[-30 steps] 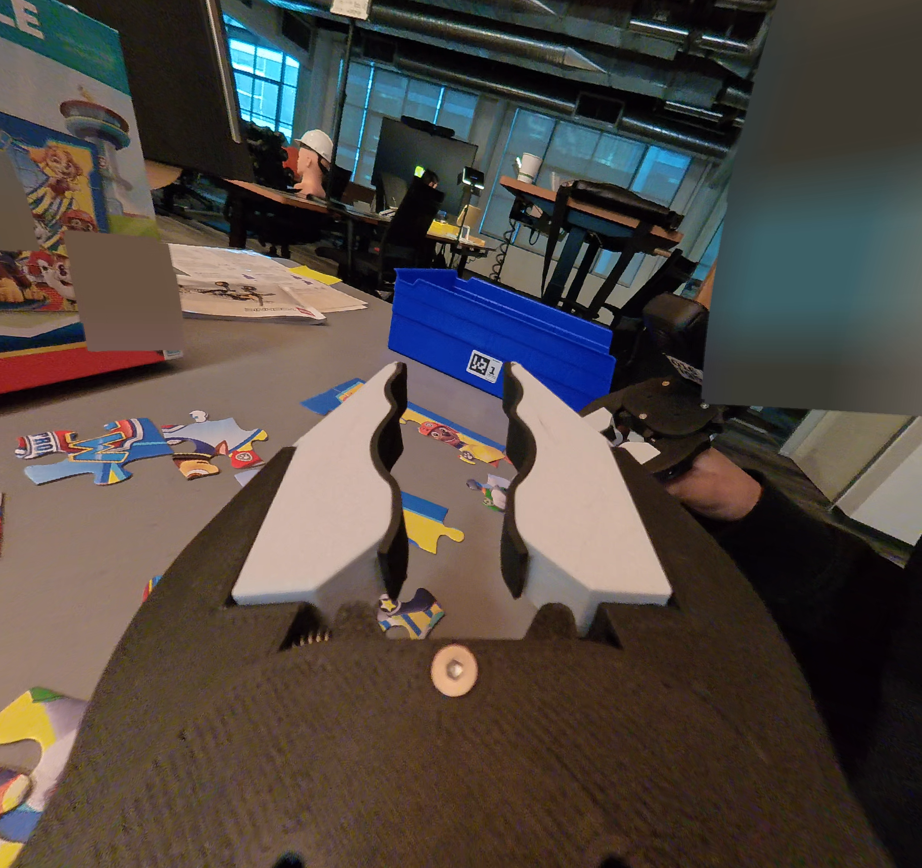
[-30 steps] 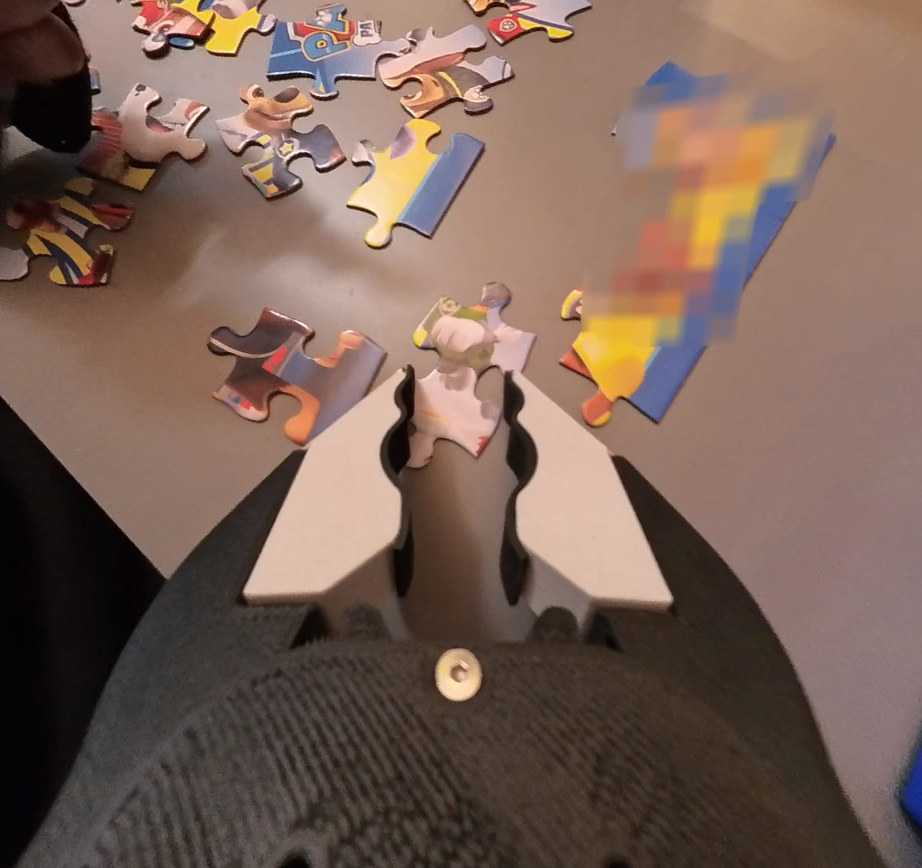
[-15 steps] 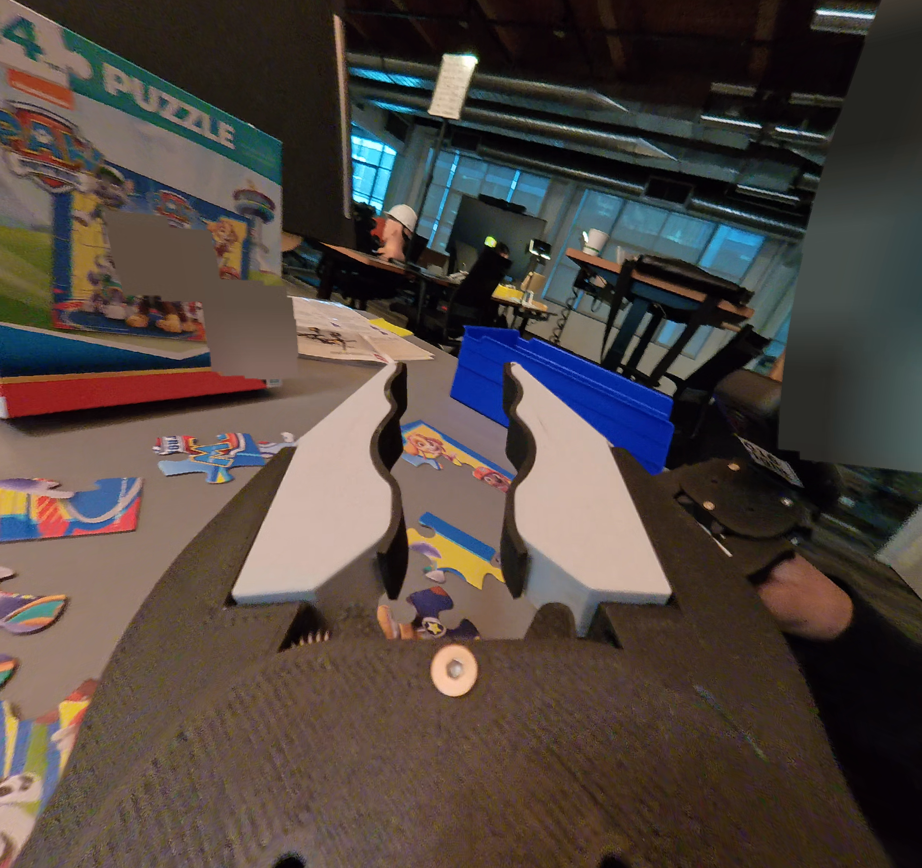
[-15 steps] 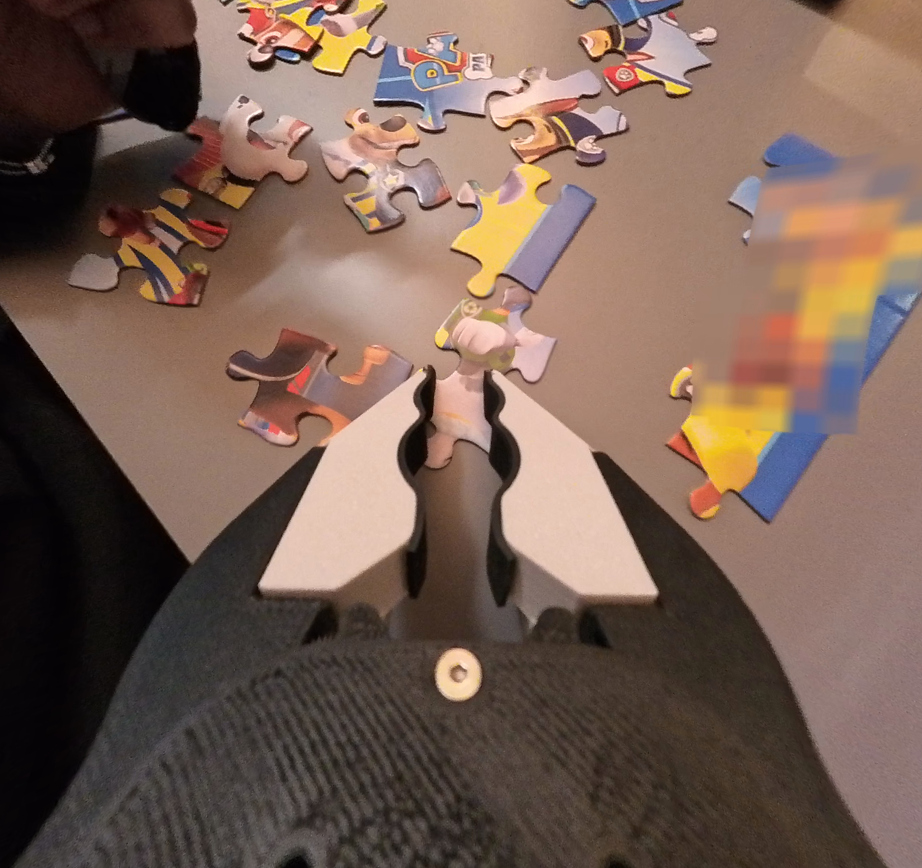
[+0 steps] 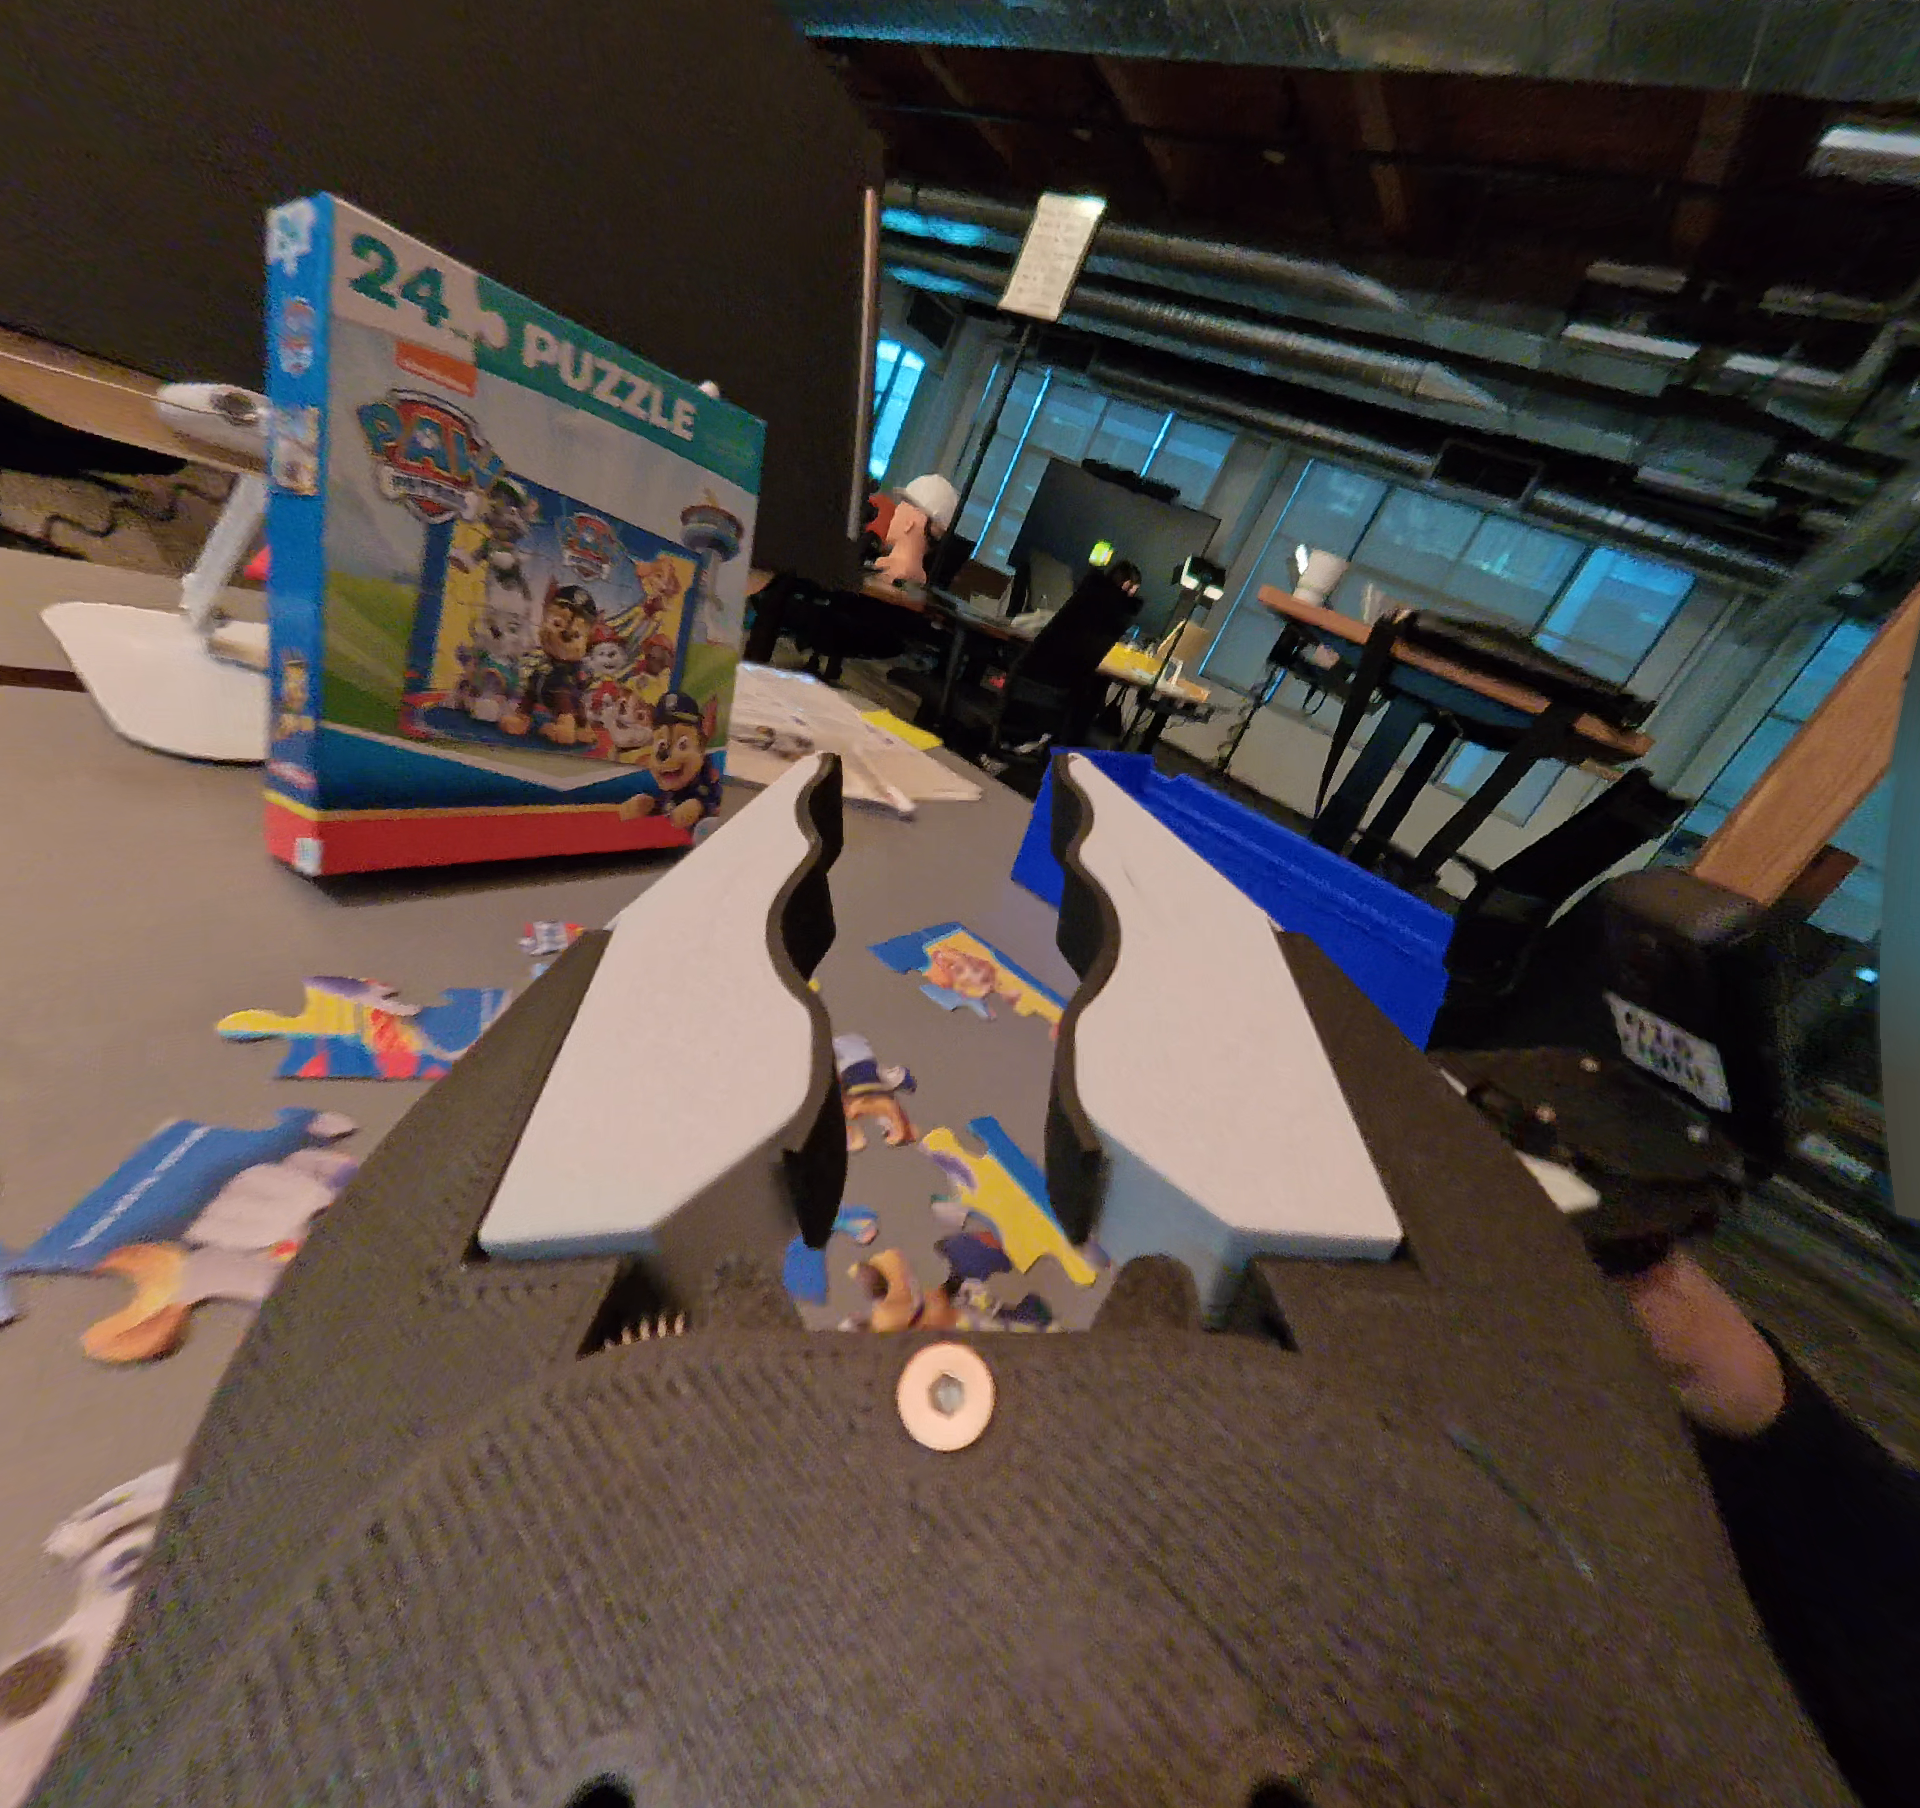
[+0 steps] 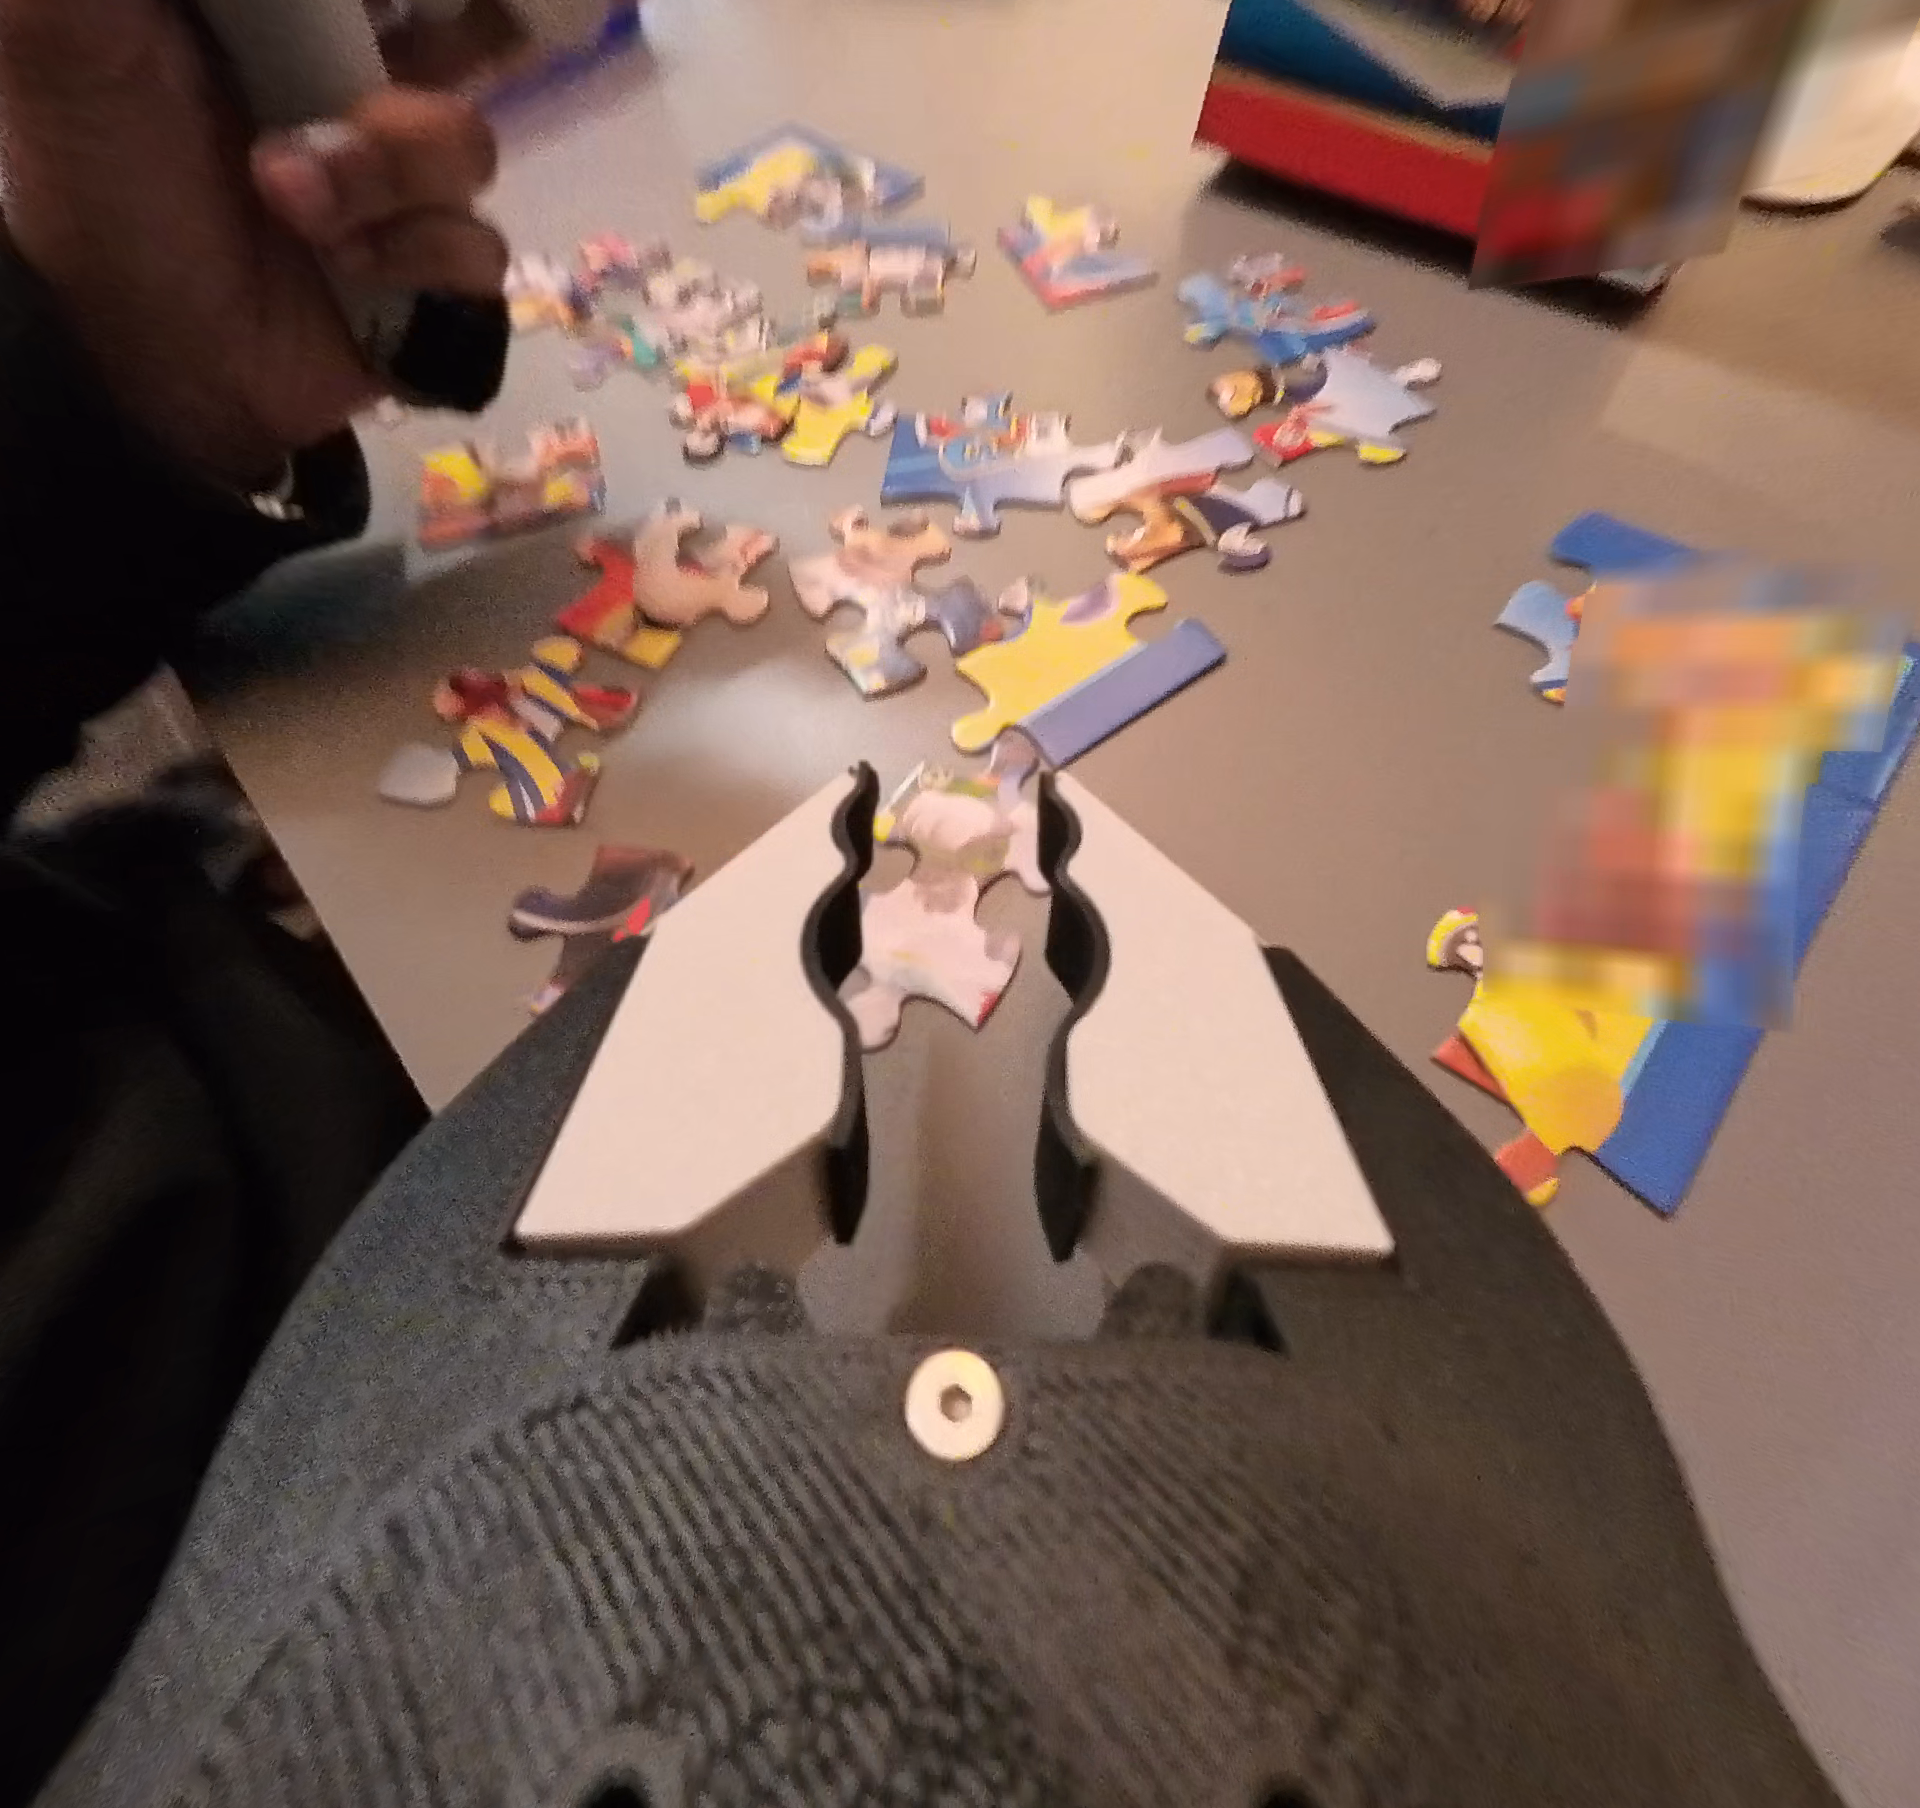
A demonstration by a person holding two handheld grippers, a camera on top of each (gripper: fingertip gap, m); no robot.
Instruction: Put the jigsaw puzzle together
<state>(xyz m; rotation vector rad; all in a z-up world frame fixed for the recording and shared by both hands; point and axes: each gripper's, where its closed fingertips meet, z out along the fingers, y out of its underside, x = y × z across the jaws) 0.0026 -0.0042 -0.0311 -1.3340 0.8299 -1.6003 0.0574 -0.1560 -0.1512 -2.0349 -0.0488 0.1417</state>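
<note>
My right gripper is shut on a white and green puzzle piece. The piece spans both pads, and its far knob overlaps the edge of a yellow and blue piece on the grey table. My left gripper is open and empty. It is raised above the table and points between the puzzle box and a blue bin. Loose pieces show on the table below its fingers. The right gripper's black body shows at the right of the left wrist view.
Several loose pieces are scattered across the table. A partly joined blue and yellow section lies at the right. The hand holding the left gripper is at upper left. Papers and a white stand lie beyond the box. The tips of one gripper are about 20 cm away from the tips of the other.
The right jaws narrowed on the piece's near end, then widened, and the piece now sits deeper between the pads. The right view tilted up. The left gripper swung left and up, still open.
</note>
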